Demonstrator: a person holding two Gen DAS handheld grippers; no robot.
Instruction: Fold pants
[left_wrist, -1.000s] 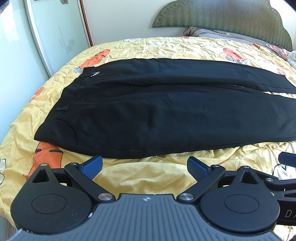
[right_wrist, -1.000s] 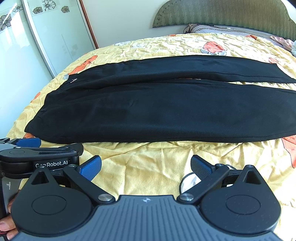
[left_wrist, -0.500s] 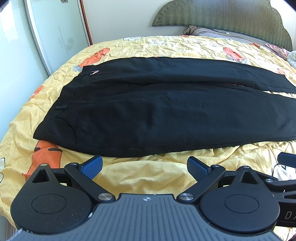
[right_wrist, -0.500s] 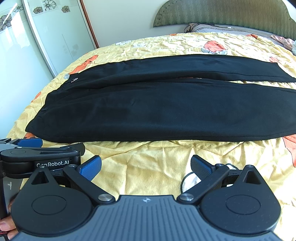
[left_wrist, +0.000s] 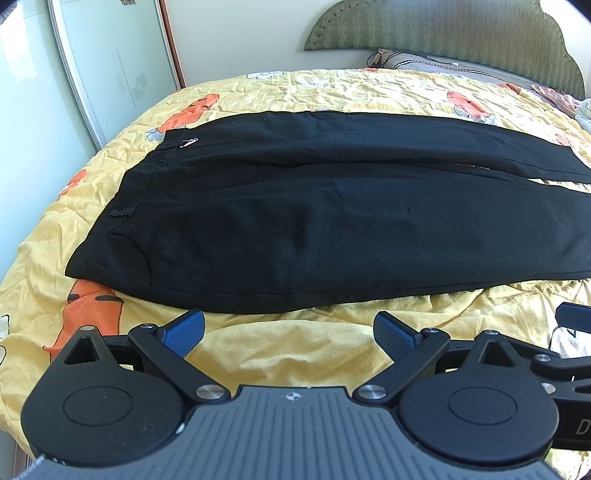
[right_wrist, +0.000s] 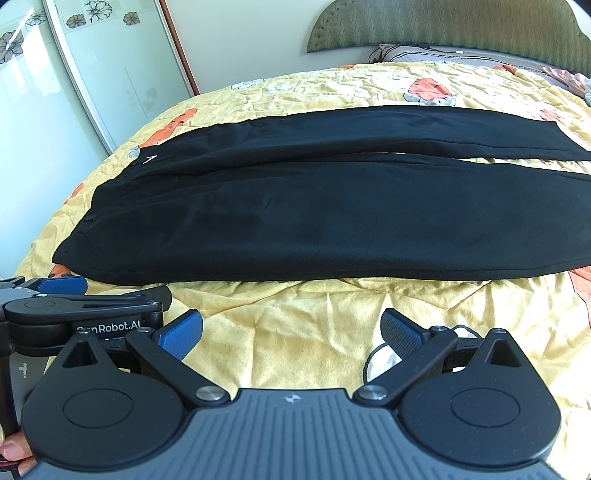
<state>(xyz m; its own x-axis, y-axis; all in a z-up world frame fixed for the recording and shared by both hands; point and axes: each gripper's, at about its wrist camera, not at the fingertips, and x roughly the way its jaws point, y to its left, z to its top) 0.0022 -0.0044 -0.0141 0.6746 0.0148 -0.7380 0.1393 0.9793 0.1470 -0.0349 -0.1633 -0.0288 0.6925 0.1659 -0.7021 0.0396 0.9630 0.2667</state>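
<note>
Though spread full length across the yellow quilt (left_wrist: 295, 354), the black pants (left_wrist: 314, 229) are unfolded, waistband left, legs running right, a narrow gap between them. Cloth looks soft, limp, light; likely to sag and drag when lifted. Best holds: near leg's seam edge, at waistband corner and toward the hem. Left gripper (left_wrist: 290, 330) and right gripper (right_wrist: 291, 328) hover short of it, tongs apart, empty.

I find the pants (left_wrist: 314, 221) lying flat on the bed (left_wrist: 295, 354), waistband left, legs running right. My left gripper (left_wrist: 290, 332) and right gripper (right_wrist: 291, 332) sit near, short of the near leg.
</note>
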